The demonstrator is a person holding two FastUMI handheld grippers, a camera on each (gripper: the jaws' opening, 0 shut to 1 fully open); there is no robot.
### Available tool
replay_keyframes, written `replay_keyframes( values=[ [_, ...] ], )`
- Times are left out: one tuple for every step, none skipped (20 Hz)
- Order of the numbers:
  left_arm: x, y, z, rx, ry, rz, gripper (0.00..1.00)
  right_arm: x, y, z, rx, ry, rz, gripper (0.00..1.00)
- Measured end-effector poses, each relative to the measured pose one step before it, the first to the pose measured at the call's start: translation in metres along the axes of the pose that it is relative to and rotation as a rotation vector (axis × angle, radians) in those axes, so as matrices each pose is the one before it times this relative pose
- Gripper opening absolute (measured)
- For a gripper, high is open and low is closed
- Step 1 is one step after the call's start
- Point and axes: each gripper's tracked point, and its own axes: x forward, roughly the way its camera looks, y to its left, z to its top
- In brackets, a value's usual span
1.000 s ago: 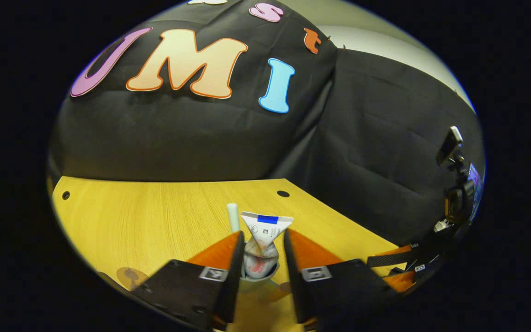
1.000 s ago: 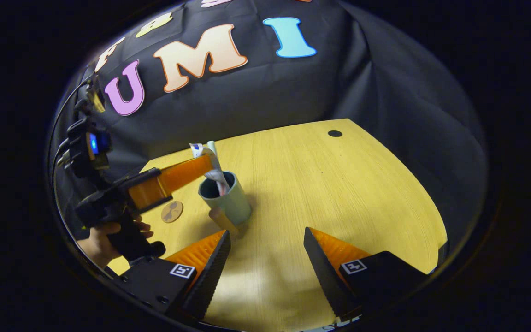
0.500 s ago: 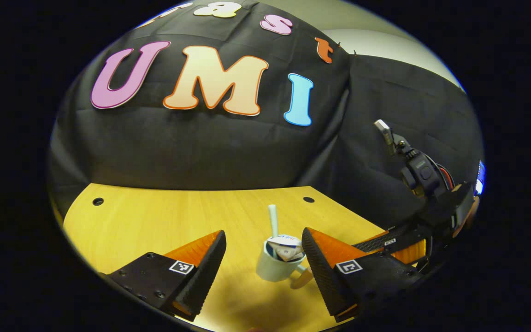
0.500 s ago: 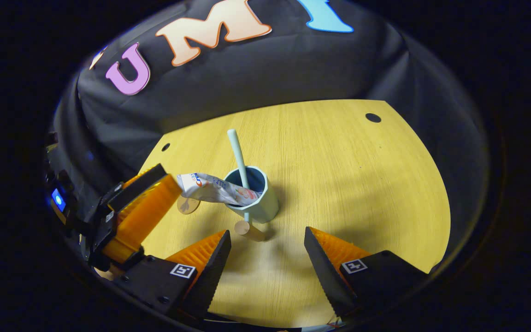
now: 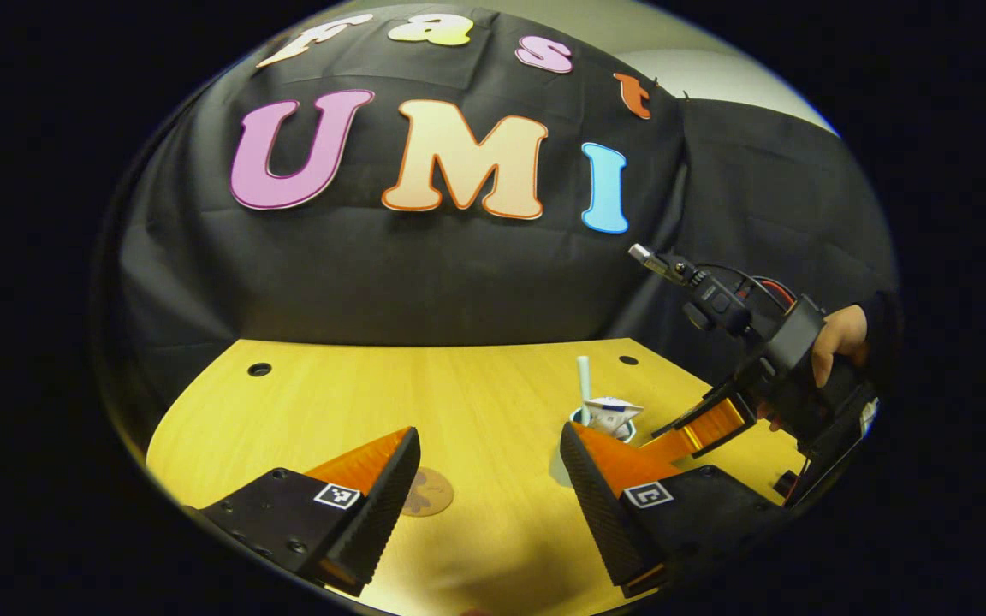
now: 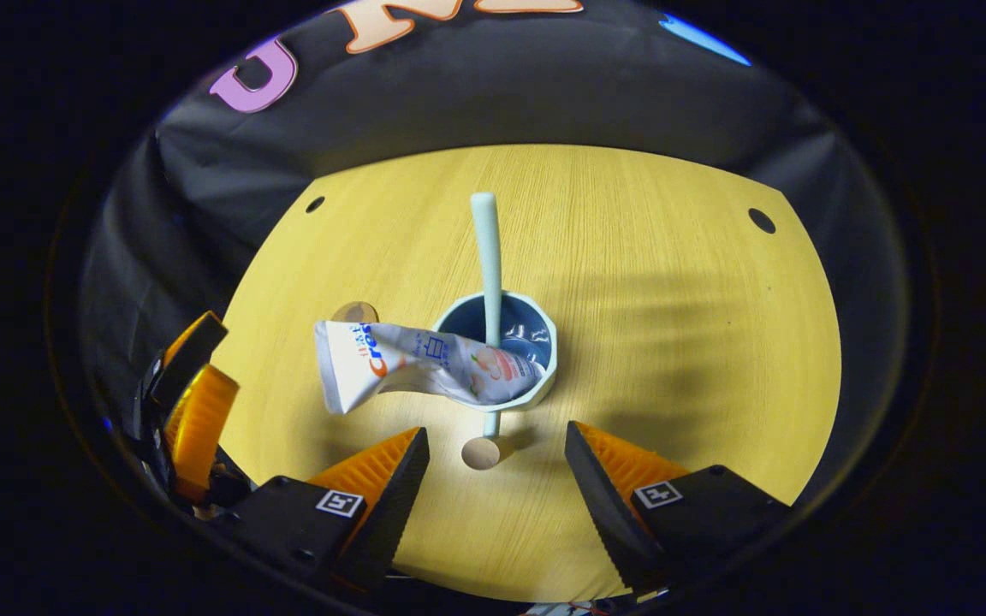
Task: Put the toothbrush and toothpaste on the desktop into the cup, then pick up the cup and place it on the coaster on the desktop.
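Note:
A pale blue cup [image 6: 548,346] stands upright on the wooden desk [image 6: 681,342], with a stubby wooden handle [image 6: 483,452] on its near side. A pale toothbrush [image 6: 487,248] stands in it, and a crumpled toothpaste tube [image 6: 399,364] leans over its left rim. My right gripper [image 6: 497,462] is open above and just short of the cup, and the handle shows between its fingers. My left gripper [image 5: 489,479] is open and holds nothing, well back from the cup [image 5: 621,428]. A round brown coaster [image 5: 426,492] lies on the desk near the left gripper's fingers.
In the right gripper view the coaster [image 6: 354,312] peeks out behind the tube, left of the cup. The left gripper [image 6: 193,402] sits at the desk's left edge. A hand [image 5: 835,338] holds the right gripper [image 5: 698,428]. Small holes [image 6: 761,220] mark the desk's corners.
The left gripper let go of the toothpaste tube, opened and drew back to the left. The tube now rests in the cup. The right gripper moved closer, over the cup.

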Motion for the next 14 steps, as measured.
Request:
replay_keyframes(
  values=[
    [-0.00557, 0.00693, -0.00223, -0.00590, 0.00044, 0.01499, 0.95, 0.00653, -0.00106, -0.00036, -0.01269, 0.02056, -0.01149, 0.98],
    [-0.00552, 0.00753, -0.00131, -0.00470, 0.00342, 0.01640, 0.95, 0.00650, -0.00068, -0.00053, -0.01121, 0.01896, -0.01077, 0.94],
    [-0.00433, 0.00649, -0.00417, -0.00308, 0.00567, 0.01547, 0.95, 0.00679, 0.00045, -0.00235, -0.00609, 0.01956, -0.00640, 0.94],
    [-0.00476, 0.00805, -0.00108, -0.00162, -0.00028, 0.01564, 0.95, 0.00621, 0.00108, -0.00116, -0.00152, 0.01674, -0.00380, 0.99],
    [-0.00496, 0.00813, -0.00134, -0.00092, 0.00058, 0.01685, 0.95, 0.00526, 0.00191, -0.00034, -0.00053, 0.00959, 0.00190, 0.99],
    [-0.00316, 0.00891, -0.00188, -0.00077, 0.00333, 0.01800, 0.95, 0.00432, 0.00111, 0.00072, -0.00305, 0.00897, -0.00077, 0.99],
    [-0.00319, 0.00885, -0.00109, -0.00131, -0.00261, 0.01929, 0.95, 0.00344, 0.00085, -0.00055, -0.00089, 0.01278, -0.00033, 0.99],
    [-0.00293, 0.00653, -0.00020, -0.00367, -0.00237, 0.01260, 0.95, 0.00327, 0.00009, -0.00044, 0.00170, 0.01227, -0.00026, 0.99],
    [-0.00257, 0.00470, -0.00108, -0.00210, 0.00217, 0.00896, 0.95, 0.00425, -0.00176, -0.00084, 0.00214, 0.00926, -0.00882, 0.97],
    [-0.00107, 0.00444, -0.00027, 0.00069, 0.00309, 0.00922, 0.95, 0.00366, -0.00177, 0.00016, 0.00093, 0.00634, -0.00783, 0.87],
    [-0.00494, 0.00281, -0.00140, 0.00087, 0.00051, 0.00678, 0.95, 0.00325, -0.00152, -0.00062, 0.00191, 0.00574, -0.00657, 0.90],
    [-0.00355, 0.00202, -0.00030, 0.00145, 0.00192, 0.00418, 0.95, 0.00172, -0.00353, 0.00055, 0.00152, 0.00710, -0.01622, 0.80],
    [-0.00115, 0.00257, 0.00032, 0.00286, 0.00183, 0.00331, 0.95, 0.00148, -0.00080, -0.00127, 0.00061, 0.00756, -0.00253, 0.76],
    [0.00070, 0.00164, 0.00135, 0.00117, -0.00073, -0.00039, 0.95, 0.00172, -0.00001, -0.00197, -0.00136, 0.01046, -0.00018, 0.56]
  ],
)
